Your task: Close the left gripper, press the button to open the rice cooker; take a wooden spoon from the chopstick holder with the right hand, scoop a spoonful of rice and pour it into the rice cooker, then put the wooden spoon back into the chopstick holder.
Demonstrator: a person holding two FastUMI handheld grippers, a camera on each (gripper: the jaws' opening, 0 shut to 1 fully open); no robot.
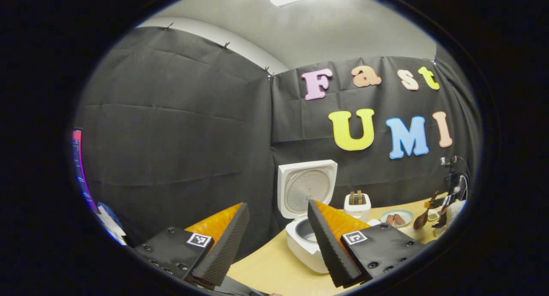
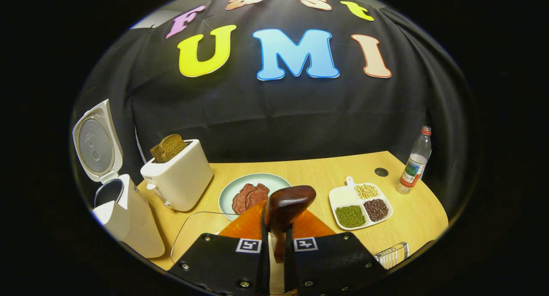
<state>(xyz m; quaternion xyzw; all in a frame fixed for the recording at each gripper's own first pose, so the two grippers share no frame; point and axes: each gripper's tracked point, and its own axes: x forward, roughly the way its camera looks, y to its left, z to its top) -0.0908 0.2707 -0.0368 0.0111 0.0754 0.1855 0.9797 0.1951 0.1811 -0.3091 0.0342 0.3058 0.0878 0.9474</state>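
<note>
gripping wooden spoon (image 2: 286,210) between right gripper (image 2: 276,227) jaws (bowl up)

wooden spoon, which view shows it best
The right gripper view: the wooden spoon stands large and centred, its handle clamped in the right gripper, bowl upward. In the left gripper view the spoon is small and far off at the table's right edge.
</note>
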